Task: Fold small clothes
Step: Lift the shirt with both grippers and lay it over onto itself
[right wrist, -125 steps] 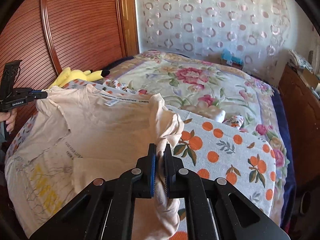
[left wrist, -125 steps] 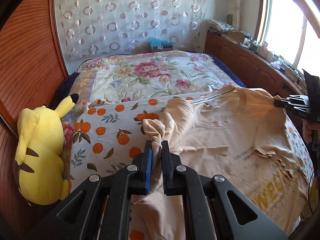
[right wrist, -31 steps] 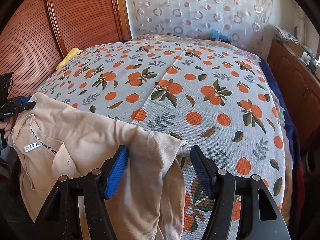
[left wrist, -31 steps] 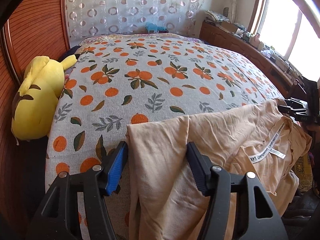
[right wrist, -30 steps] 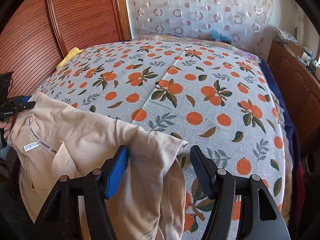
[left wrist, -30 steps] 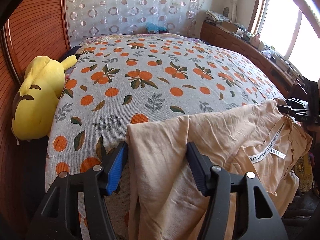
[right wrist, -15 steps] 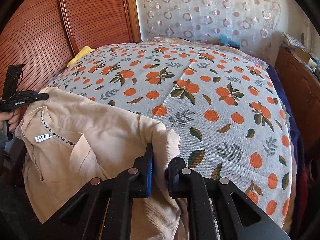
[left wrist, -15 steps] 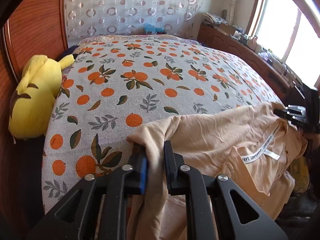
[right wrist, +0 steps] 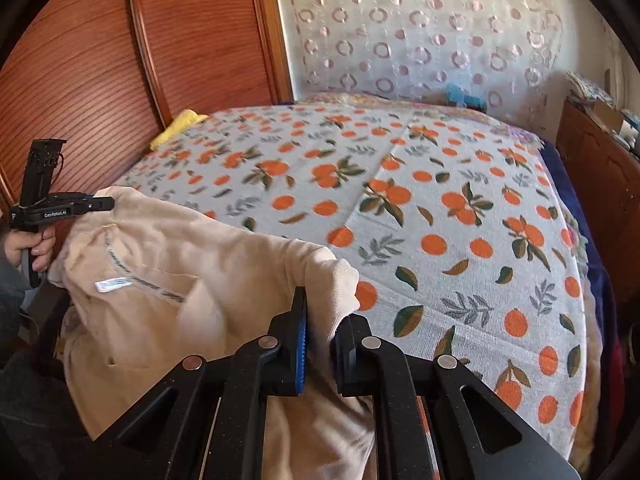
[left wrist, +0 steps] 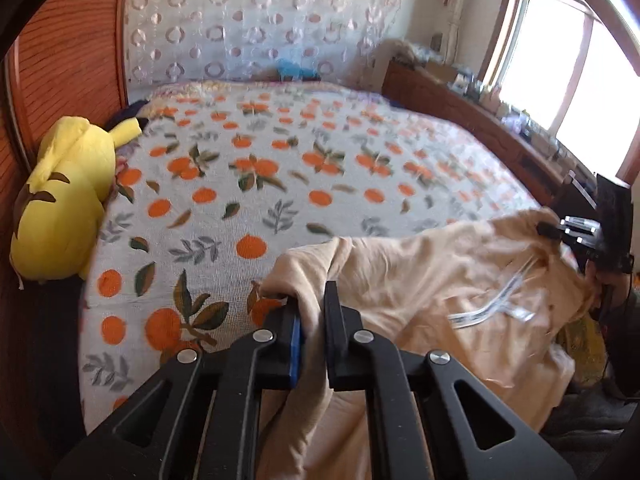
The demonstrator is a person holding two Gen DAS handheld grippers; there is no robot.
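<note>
Orange-printed bedspread [left wrist: 280, 184] covers the bed; a yellow Pikachu plush [left wrist: 64, 200] lies at 9 o'clock in the left wrist view against the wooden headboard [right wrist: 100, 60], with a circle-patterned curtain [left wrist: 260, 20] at 12. A beige T-shirt [left wrist: 420, 300] drapes over the bed's near edge, its long axis running between both grippers, neck label up. The left gripper [left wrist: 314, 332] pinches one shoulder corner; the right gripper [right wrist: 320, 340] clamps the other, both reaching forward, level.
</note>
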